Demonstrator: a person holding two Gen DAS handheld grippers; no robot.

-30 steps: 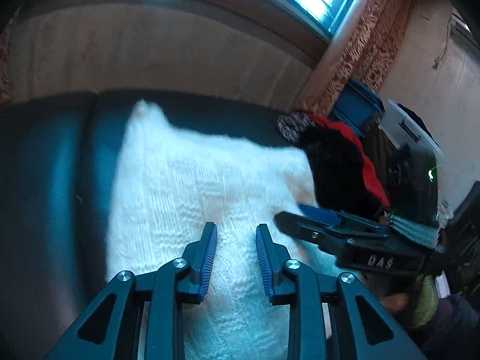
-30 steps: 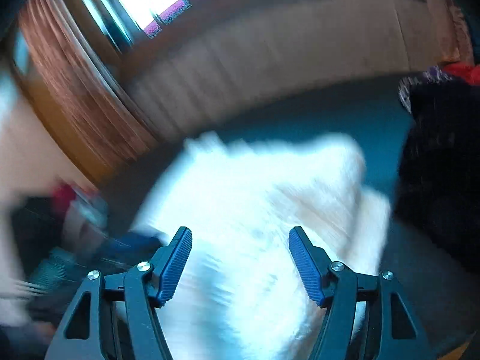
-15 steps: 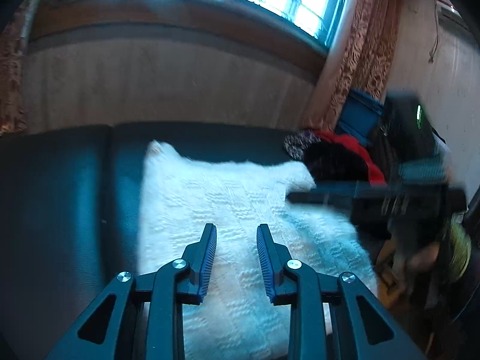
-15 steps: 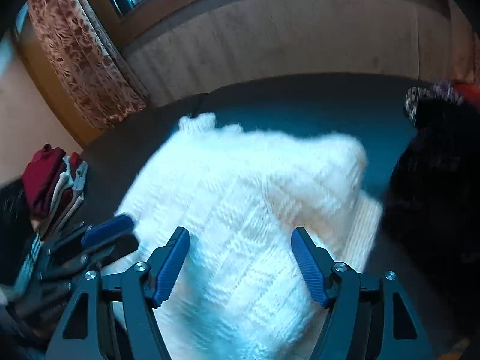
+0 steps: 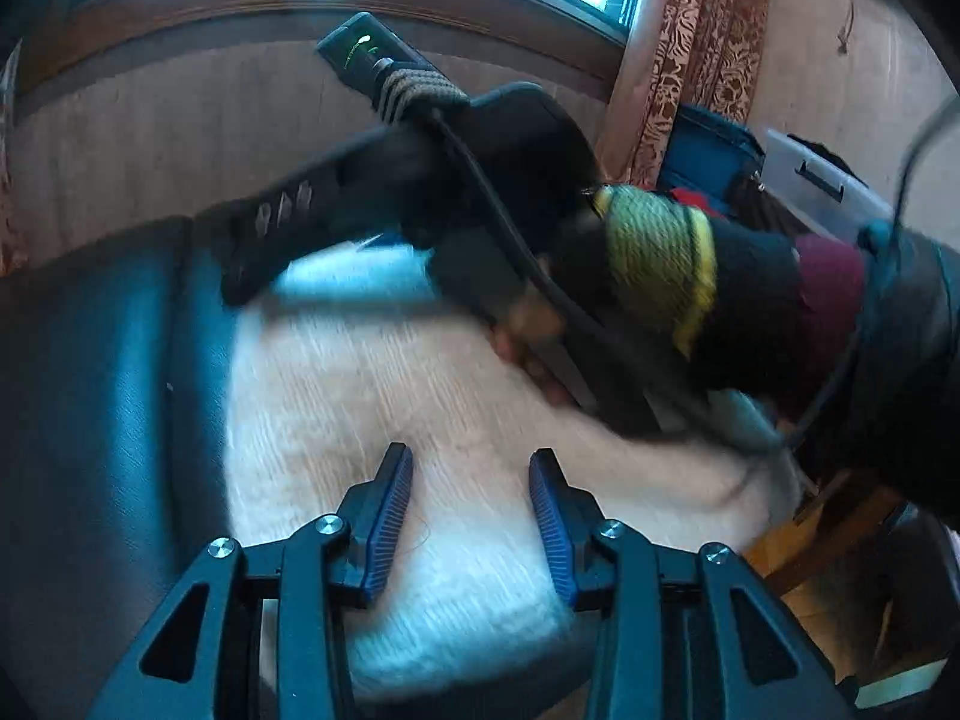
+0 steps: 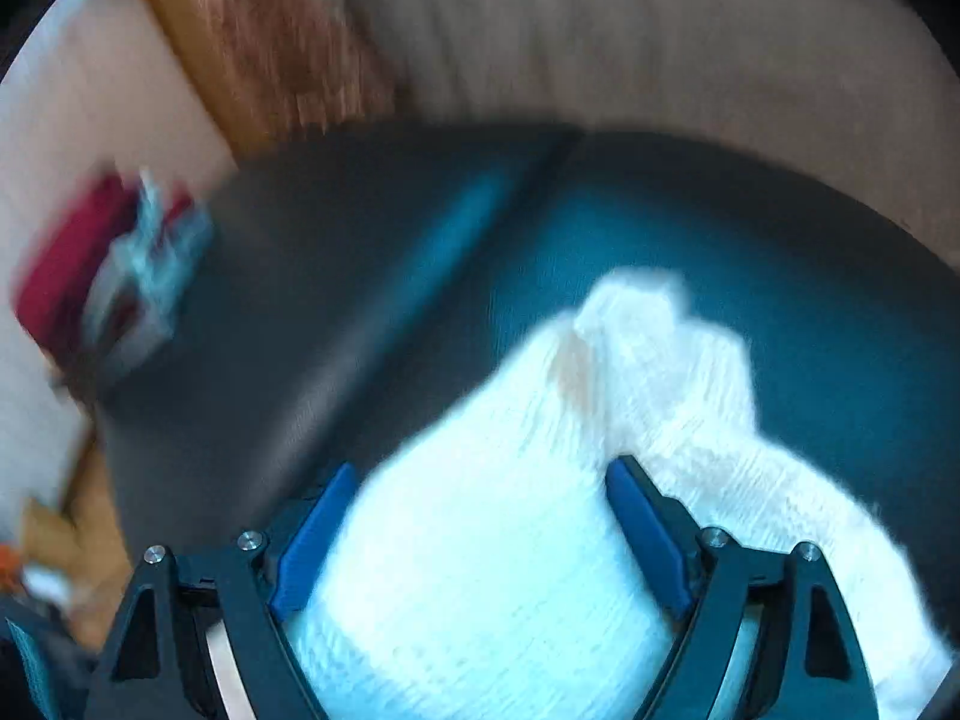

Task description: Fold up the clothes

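A white knitted sweater (image 5: 384, 396) lies in a flat bundle on the dark teal cushion (image 5: 90, 396). My left gripper (image 5: 471, 462) hovers over its near part, jaws opening, nothing pressed between the blue pads. A hand in a yellow-cuffed sleeve (image 5: 660, 264) carries my right gripper (image 5: 240, 276) across the sweater's far edge, pointing left. In the blurred right wrist view the right gripper (image 6: 483, 474) stands wide with its jaws opening. The sweater (image 6: 510, 540) fills the gap between them, and I see no pad squeezing it.
A stack of folded red and pale clothes (image 6: 78, 276) sits at the cushion's left end. Behind the sleeve are a blue bin (image 5: 714, 150), a grey box (image 5: 822, 180) and a patterned curtain (image 5: 690, 42). Wooden floor (image 5: 810, 546) shows past the cushion's right edge.
The right gripper has swept from the right side across the sweater toward its far left edge. Both grippers' jaws stand wider than before. The left gripper has shifted slightly.
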